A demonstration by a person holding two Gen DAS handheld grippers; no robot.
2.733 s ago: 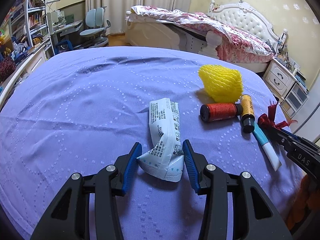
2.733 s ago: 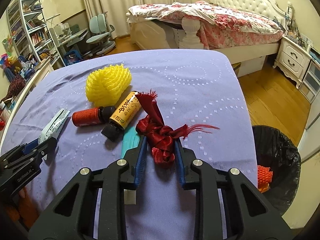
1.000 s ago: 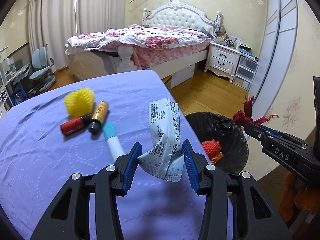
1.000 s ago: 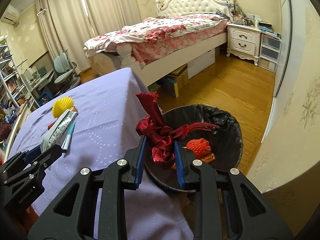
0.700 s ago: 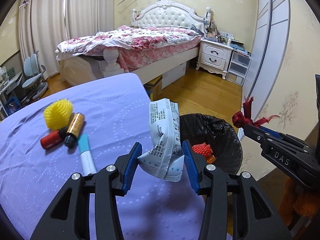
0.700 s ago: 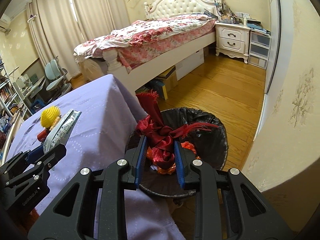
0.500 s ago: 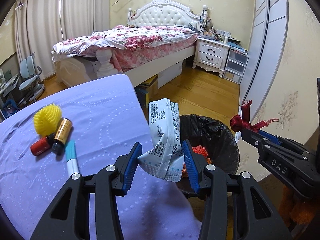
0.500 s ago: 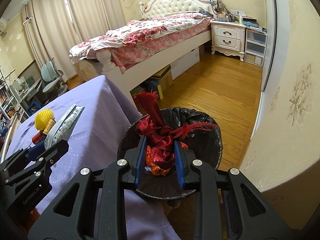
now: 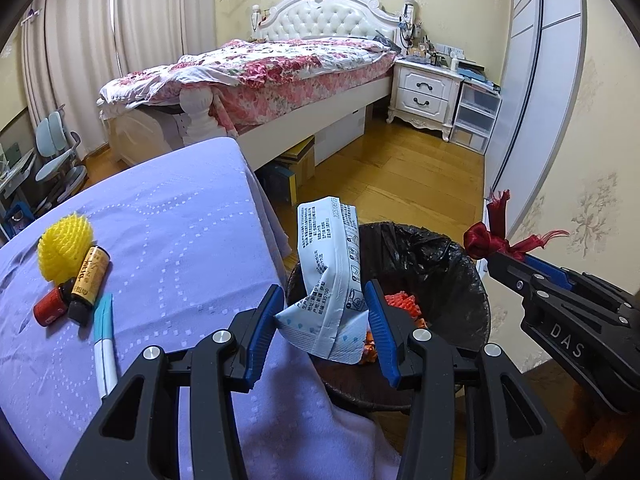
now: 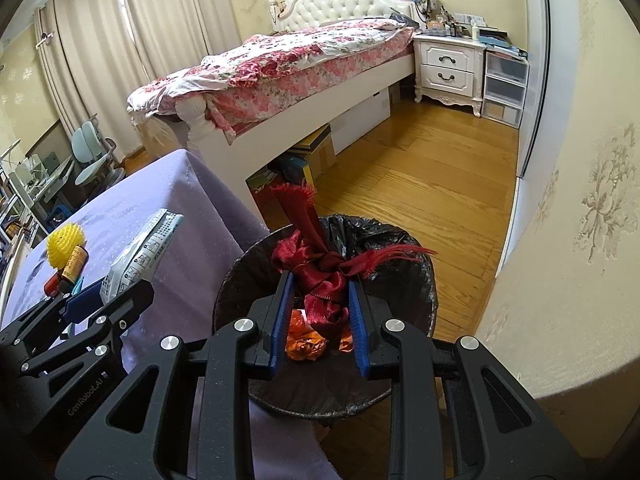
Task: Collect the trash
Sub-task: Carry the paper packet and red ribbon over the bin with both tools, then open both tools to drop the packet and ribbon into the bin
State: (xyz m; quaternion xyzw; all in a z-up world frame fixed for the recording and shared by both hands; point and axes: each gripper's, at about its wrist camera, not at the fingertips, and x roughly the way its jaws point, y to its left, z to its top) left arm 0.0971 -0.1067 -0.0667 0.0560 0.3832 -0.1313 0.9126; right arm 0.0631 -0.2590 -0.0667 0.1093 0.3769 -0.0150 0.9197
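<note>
The left gripper (image 9: 326,322), a black two-finger tong with blue pads, clamps the crumpled lower end of one white printed plastic wrapper (image 9: 330,276); the wrapper's long axis runs straight ahead from the pads, its free end pointing up and away over the near rim of the round bin lined with a black plastic bag (image 9: 436,256). The right gripper (image 10: 320,312), of the same build, is closed on one knotted dark red ribbon (image 10: 320,268), whose long strip stands up and leans slightly left from the pads, while a frayed tail points right. The ribbon hangs directly over the bin's opening, with orange netting (image 10: 306,344) visible below between the fingers. In the left wrist view, the right gripper and its ribbon sit to the right, beyond the bin. To the left of the left gripper, on the lilac dotted tablecloth (image 9: 176,240), lie four items clustered together: one yellow foam fruit net (image 9: 64,246), one small red bottle (image 9: 50,308), one amber bottle with a black cap (image 9: 90,280), and one teal and white tube (image 9: 105,344) lying lengthwise towards the camera.
</note>
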